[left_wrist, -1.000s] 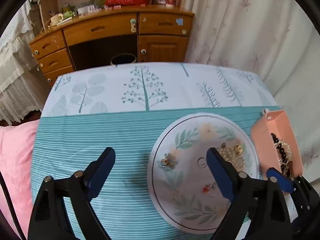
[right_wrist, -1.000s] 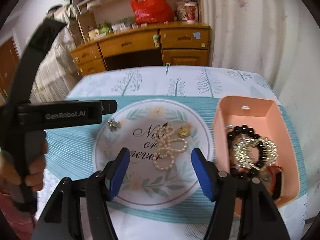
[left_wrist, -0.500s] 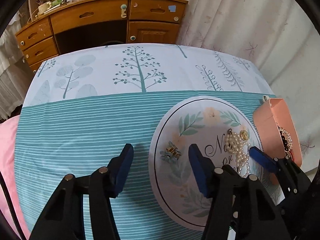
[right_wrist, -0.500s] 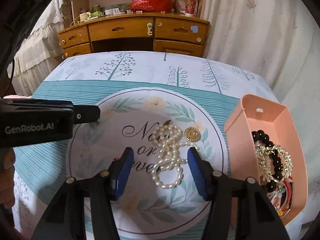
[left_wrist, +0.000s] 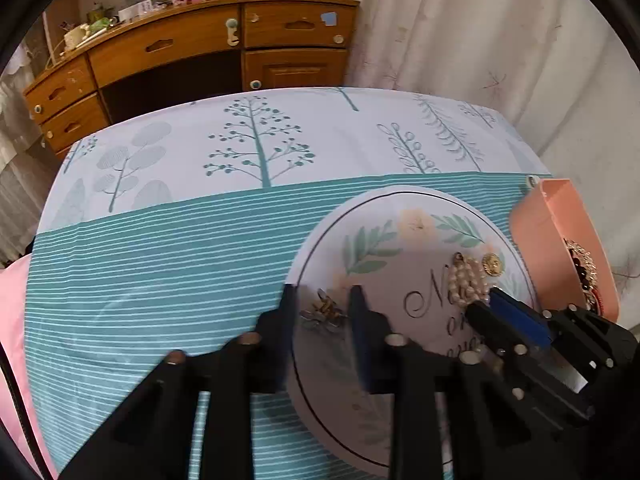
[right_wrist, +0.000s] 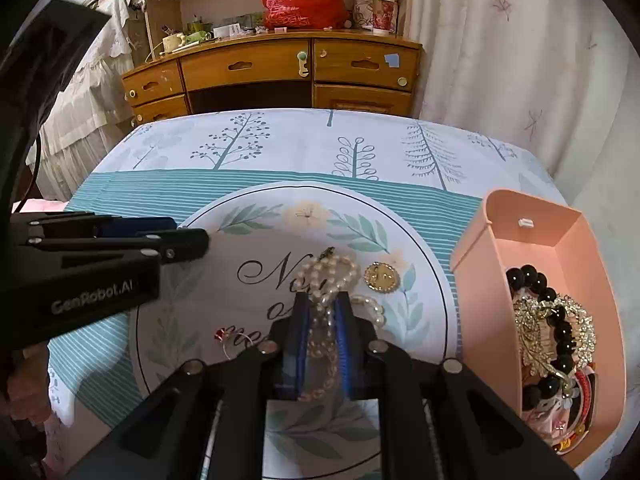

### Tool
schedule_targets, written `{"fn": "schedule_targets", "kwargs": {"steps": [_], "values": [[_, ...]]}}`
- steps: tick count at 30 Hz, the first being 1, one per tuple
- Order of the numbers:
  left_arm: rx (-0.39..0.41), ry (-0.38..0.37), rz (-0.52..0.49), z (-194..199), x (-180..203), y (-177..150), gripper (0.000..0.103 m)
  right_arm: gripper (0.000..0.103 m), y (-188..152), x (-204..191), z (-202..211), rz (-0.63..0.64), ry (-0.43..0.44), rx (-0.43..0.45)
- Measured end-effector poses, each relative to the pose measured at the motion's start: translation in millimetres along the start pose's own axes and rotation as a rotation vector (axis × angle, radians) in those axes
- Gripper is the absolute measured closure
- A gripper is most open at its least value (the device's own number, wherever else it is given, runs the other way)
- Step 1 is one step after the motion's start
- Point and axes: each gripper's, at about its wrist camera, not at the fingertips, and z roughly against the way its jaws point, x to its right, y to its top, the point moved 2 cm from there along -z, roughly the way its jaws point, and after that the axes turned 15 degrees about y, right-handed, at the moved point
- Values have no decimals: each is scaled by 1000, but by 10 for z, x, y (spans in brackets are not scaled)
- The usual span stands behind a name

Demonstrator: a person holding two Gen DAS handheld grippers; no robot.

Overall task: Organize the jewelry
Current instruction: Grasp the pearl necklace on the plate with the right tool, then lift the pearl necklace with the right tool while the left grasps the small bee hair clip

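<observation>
A round floral plate (right_wrist: pixel 260 240) (left_wrist: pixel 400 360) lies on the teal striped cloth. My right gripper (right_wrist: pixel 322 300) has its jaws closed in on the pearl necklace (right_wrist: pixel 326 276), whose strands run between the pads. My left gripper (left_wrist: pixel 322 294) is down on the plate with its jaws narrowed around a small gold and silver brooch (left_wrist: pixel 326 312), not quite touching it. A gold round brooch (right_wrist: pixel 381 277) and a small ring with a red stone (right_wrist: pixel 220 336) also lie on the plate. The pink box (right_wrist: pixel 532 248) (left_wrist: pixel 548 240) at the right holds several bracelets.
A wooden desk (right_wrist: pixel 280 68) with drawers and clutter stands beyond the table's far edge. A curtain (right_wrist: pixel 500 60) hangs at the right. A pink cushion (left_wrist: pixel 12 320) shows at the left of the table.
Both grippers moved down and forward onto the plate. The right jaws closed on the pearl necklace. The left jaws narrowed around the small brooch.
</observation>
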Motion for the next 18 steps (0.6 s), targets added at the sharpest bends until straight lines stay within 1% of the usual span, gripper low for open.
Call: {"fn": "schedule_targets", "kwargs": {"steps": [4,6,11,12,16,18], "values": [[-4,-23,23,2,-47,3,81,93,12,51,11,-10,40,-7],[-9,-21,30,1,-66,2,81,93,18,87,23,-35,72,-14],[-3,13,27,52,-65,14,81,94,6,212,63,-146,209,-41],[6,22,23,90,-63,25,81,94,-2,232,69,-177,248,-48],[60,16,17,307,-44,68,81,94,-13,240,125,-222,310,-55],[94,7,12,455,-25,90,81,94,16,217,216,-235,351,-43]]}}
